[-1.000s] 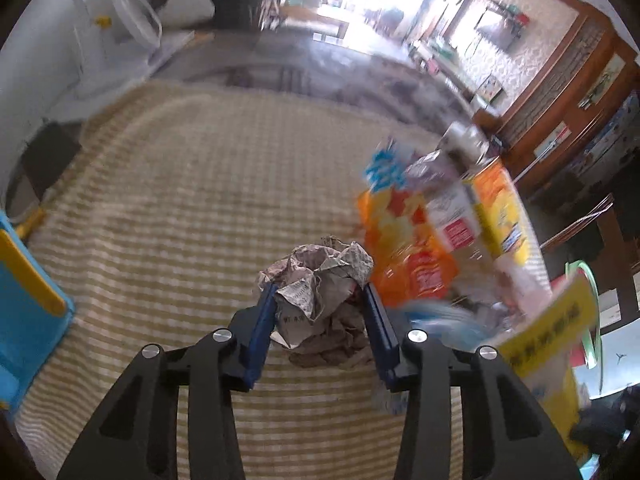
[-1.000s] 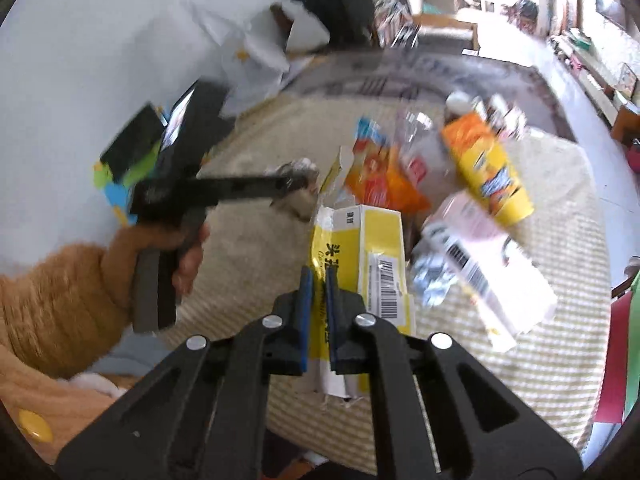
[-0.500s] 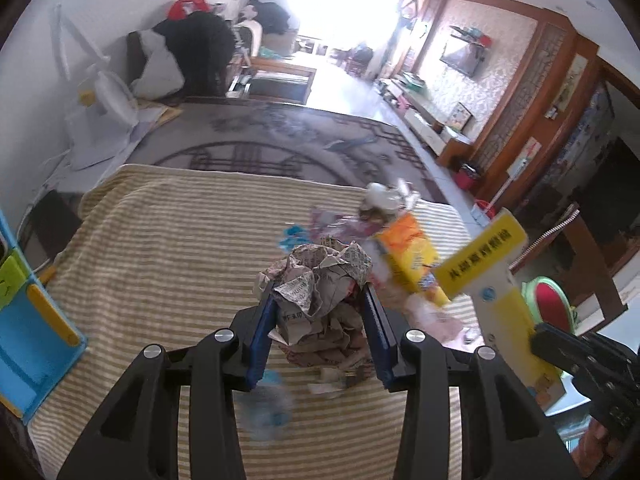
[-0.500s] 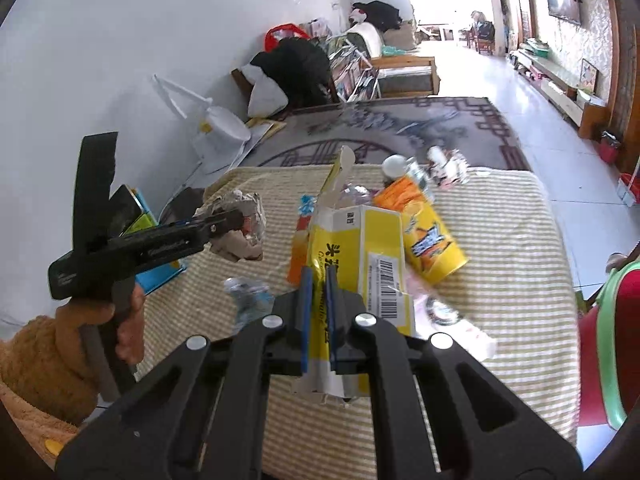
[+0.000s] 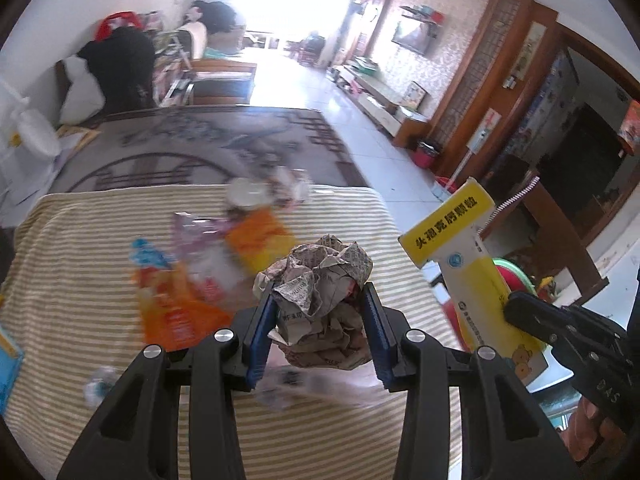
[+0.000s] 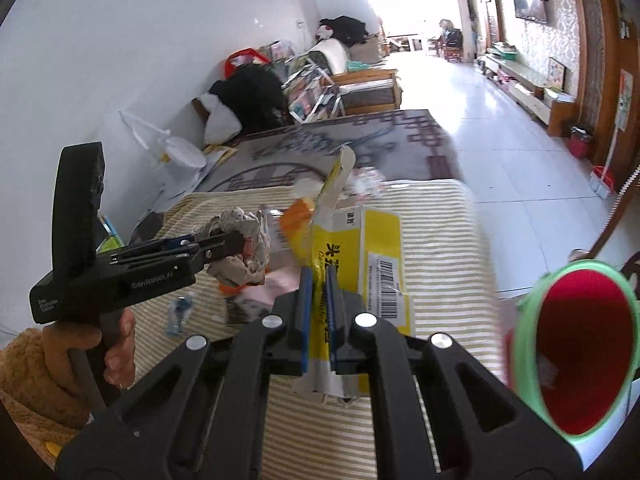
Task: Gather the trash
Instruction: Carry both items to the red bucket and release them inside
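Observation:
My left gripper [image 5: 320, 308] is shut on a crumpled ball of newspaper [image 5: 320, 280], held above the striped tablecloth [image 5: 100, 264]. In the right wrist view the same left gripper [image 6: 236, 242] with the newspaper ball [image 6: 236, 224] is at the left. My right gripper [image 6: 319, 282] is shut on a flattened yellow and white carton [image 6: 360, 248]. That carton [image 5: 460, 240] stands up at the right of the left wrist view. A red bin with a green rim [image 6: 576, 344] opens at the right, beyond the table's edge.
Wrappers remain on the cloth: an orange snack bag [image 5: 176, 312], a yellow-orange packet [image 5: 260, 240], a clear wrapper [image 5: 200, 228] and a white lid [image 5: 244, 192]. A small clear scrap [image 5: 98, 384] lies near the front. A person's hand [image 6: 116, 344] and brown sleeve hold the left gripper.
Both grippers have lifted and swung to the right with their loads. The red bin has come into the right wrist view, and the table's litter now lies further left and behind.

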`<state>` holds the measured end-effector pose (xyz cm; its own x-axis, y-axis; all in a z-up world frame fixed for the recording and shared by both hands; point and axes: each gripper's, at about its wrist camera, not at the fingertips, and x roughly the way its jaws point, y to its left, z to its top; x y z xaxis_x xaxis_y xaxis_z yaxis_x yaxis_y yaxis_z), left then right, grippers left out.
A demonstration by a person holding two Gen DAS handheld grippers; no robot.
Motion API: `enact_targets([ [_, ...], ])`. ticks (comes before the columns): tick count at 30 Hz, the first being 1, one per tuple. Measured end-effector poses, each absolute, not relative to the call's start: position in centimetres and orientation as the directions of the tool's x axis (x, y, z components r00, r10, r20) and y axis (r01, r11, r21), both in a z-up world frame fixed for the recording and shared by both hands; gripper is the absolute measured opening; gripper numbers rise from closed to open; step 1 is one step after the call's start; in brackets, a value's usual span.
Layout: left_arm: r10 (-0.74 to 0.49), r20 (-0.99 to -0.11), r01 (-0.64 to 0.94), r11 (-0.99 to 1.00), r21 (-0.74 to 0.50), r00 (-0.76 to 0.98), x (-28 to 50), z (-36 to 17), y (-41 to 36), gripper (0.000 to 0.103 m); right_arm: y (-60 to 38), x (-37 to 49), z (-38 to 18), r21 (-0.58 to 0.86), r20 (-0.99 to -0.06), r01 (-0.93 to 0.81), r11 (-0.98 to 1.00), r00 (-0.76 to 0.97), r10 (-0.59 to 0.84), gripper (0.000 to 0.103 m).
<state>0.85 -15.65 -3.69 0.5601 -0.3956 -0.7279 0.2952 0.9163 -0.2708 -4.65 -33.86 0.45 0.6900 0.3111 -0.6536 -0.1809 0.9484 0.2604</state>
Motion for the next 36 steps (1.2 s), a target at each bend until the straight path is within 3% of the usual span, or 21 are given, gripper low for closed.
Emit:
enact_targets([
  [14, -0.586, -0.721, 0.543, 0.766, -0.344, 0.37, -1.8, -4.3, -34.1, 0.04, -51.8, -8.5, -0.3, 0.216, -0.684, 0.079, 0.973, 0.723, 0.093, 0.007],
  [22, -0.615, -0.747, 0.638, 0.687, -0.348, 0.254, -2.2, -6.2, -42.4, 0.042, -57.3, -10.7, -1.5, 0.228, -0.703, 0.204, 0.952, 0.711, 0.016, 0.007],
  [26, -0.607, -0.749, 0.623, 0.701, -0.347, 0.266, -1.7, -6.7, -42.7, 0.07, -58.6, -11.3, -2.2, 0.231, -0.711, 0.231, 0.945, 0.703, 0.002, 0.008],
  [29, -0.605, -0.747, 0.604, 0.714, -0.356, 0.275, -1.3, -6.6, -42.0, 0.07, -58.9, -11.6, -2.2, 0.245, -0.703, 0.252, 0.936, 0.711, -0.007, 0.021],
  [33, -0.589, -0.746, 0.567, 0.745, -0.351, 0.312, -0.8, -6.3, -40.0, 0.07, -58.0, -11.0, -2.1, 0.242, -0.701, 0.233, 0.942, 0.713, 0.004, 0.022],
  [36, -0.57, -0.743, 0.526, 0.777, -0.346, 0.352, -0.5, -6.1, -37.4, 0.071, -56.5, -10.0, -1.7, 0.244, -0.692, 0.2, 0.949, 0.721, 0.026, 0.03],
])
